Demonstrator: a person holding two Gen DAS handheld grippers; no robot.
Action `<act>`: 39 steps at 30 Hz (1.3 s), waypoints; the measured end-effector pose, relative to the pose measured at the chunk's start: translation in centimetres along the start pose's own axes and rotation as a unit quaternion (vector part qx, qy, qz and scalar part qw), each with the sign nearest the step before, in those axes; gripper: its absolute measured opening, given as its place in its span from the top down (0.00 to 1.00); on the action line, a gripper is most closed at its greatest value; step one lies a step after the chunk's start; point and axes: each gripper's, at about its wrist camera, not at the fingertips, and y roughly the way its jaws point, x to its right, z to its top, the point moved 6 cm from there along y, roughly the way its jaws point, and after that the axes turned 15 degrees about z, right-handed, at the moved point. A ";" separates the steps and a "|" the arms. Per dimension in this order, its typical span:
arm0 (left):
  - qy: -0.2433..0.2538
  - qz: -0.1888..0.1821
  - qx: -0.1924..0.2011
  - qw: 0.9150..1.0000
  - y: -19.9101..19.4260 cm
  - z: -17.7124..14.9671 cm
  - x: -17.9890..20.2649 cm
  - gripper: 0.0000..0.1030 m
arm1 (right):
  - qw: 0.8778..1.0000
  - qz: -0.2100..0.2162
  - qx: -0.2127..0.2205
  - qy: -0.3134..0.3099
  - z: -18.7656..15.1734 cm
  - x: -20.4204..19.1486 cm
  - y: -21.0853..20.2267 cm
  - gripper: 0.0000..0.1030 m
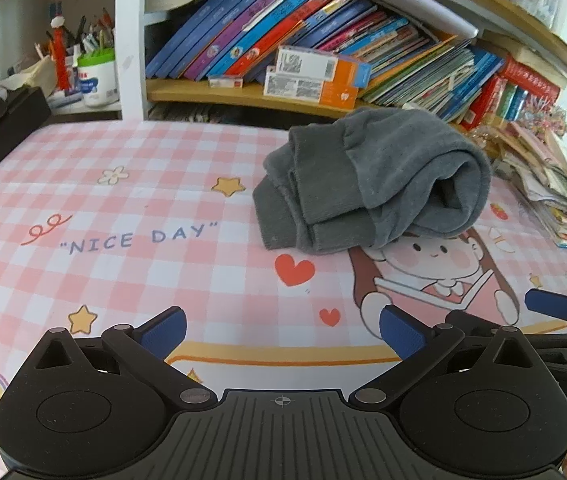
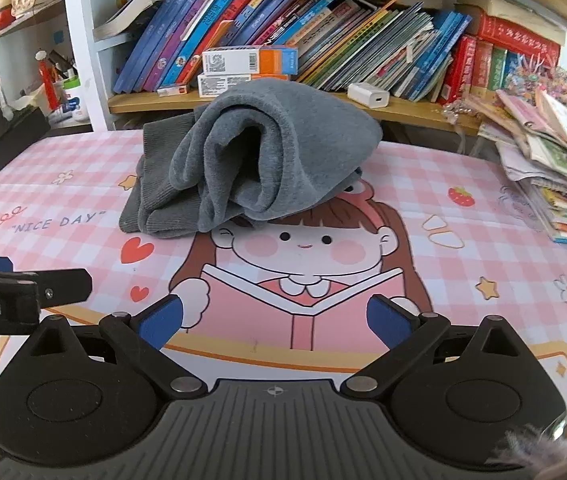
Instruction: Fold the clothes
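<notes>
On the mat [image 1: 131,208], toward its far edge and just in front of the shelf [image 1: 243,96], sits the garment [image 1: 367,184], a grey fleece bundle. What kind of garment it is can't be told; it is folded over itself, inner layers hidden, only ribbed cuff edges showing at its left and a dark rolled opening at its right. In the right wrist view the garment [image 2: 259,156] covers the top of the cartoon girl's head printed on the mat [image 2: 483,216], and blocks part of the shelf [image 2: 403,110] and the lower box of the boxes [image 2: 249,68] behind it.

Left gripper [image 1: 283,332] is near the mat's front edge, well apart from the garment, jaws spread wide, nothing between the blue pads [image 1: 165,330]. Right gripper [image 2: 275,322] is the same: jaws apart, empty, low over the printed book on the mat. Each gripper shows in the other's view only as a cut-off piece at the frame edge: the right gripper [image 1: 551,306] at the right margin, the left gripper [image 2: 23,284] at the left with a partial label.

Behind the garment: slanted books [image 1: 267,28] on the shelf, two stacked boxes [image 1: 315,76], a white charger [image 2: 371,95]. Right of the garment, a messy pile of booklets [image 1: 563,196] overlaps the mat's edge. Left of the garment, past a white post, a cup of pens [image 1: 95,72]; items there are small and hard to read. A blurred fuzzy thing sits in the bottom right corner of the right wrist view, unclear.
</notes>
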 end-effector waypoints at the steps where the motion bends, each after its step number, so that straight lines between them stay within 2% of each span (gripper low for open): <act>1: -0.001 0.002 -0.002 1.000 0.1 0.0 -0.1 0.00 | 1.000 0.003 -0.002 0.001 0.0 0.0 0.2 0.04; 9: -0.002 0.018 -0.009 1.000 0.1 -0.2 -0.2 0.00 | 1.000 0.014 -0.006 -0.001 0.1 0.2 1.0 0.04; 13: -0.004 0.029 -0.009 1.000 -0.1 -0.2 -0.5 0.00 | 0.999 0.005 0.020 -0.032 1.2 0.3 1.1 0.04; 16: -0.010 0.035 -0.010 0.999 -0.3 -0.1 -0.9 0.00 | 0.995 0.000 0.034 -0.089 2.8 0.4 1.5 0.04; 21: -0.005 0.040 -0.011 0.999 -0.7 -0.3 -1.0 0.00 | 0.982 -0.012 0.029 -0.188 5.2 0.2 3.2 0.04; 25: -0.002 0.041 -0.007 0.999 -1.0 -0.2 -1.0 0.00 | 0.961 -0.032 0.014 -0.276 6.2 -0.4 4.9 0.04; 31: -0.003 0.044 -0.010 0.999 -1.1 -0.6 -1.4 0.00 | 0.928 -0.043 0.016 -0.369 7.0 -1.5 6.1 0.04; 37: -0.004 0.043 -0.007 0.999 -1.4 -0.8 -1.5 0.00 | 0.874 -0.060 0.016 -0.481 6.6 -3.2 7.5 0.07; 39: -0.003 0.043 -0.006 0.999 -1.4 -0.9 -1.6 0.00 | 0.856 -0.059 0.013 -0.514 6.2 -3.7 8.0 0.19</act>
